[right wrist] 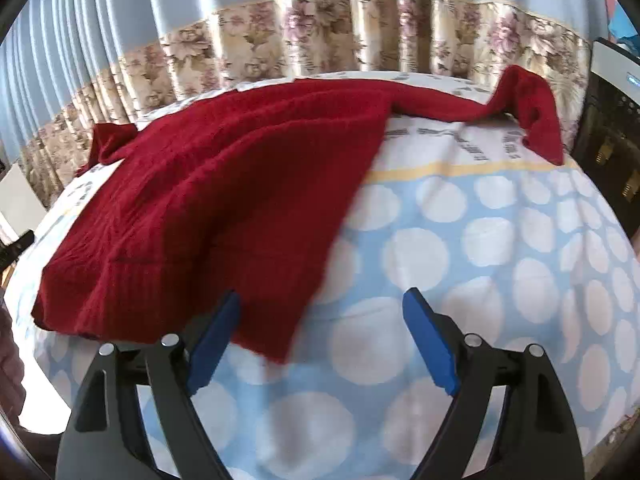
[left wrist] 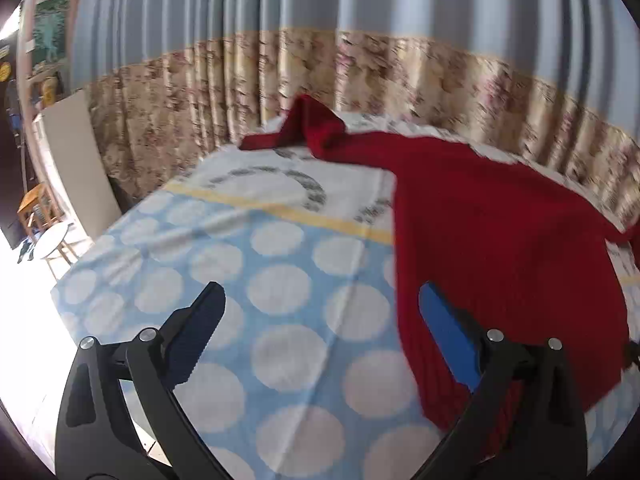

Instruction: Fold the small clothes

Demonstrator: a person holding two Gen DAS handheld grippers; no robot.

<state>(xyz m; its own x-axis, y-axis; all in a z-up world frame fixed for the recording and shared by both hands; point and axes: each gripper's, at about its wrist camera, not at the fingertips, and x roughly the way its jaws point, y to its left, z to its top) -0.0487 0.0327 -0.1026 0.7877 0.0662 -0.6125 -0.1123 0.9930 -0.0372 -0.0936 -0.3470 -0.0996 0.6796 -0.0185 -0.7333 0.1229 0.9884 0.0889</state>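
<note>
One blue bedsheet (right wrist: 460, 248) with white dots covers the surface. Red sweater (right wrist: 224, 184) lies spread flat across its far-left part, one sleeve (right wrist: 532, 108) reaching far right. Left gripper (left wrist: 320, 332) stands wide, empty, beside the hem. Right gripper (right wrist: 320, 340) stands wide, the hem corner between its jaws, unpinched.

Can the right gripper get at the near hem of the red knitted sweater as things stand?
Probably yes: the right gripper has open, empty jaws, and the red knitted sweater has its hem lying flat and uncovered just ahead on the dotted cloth.
</note>
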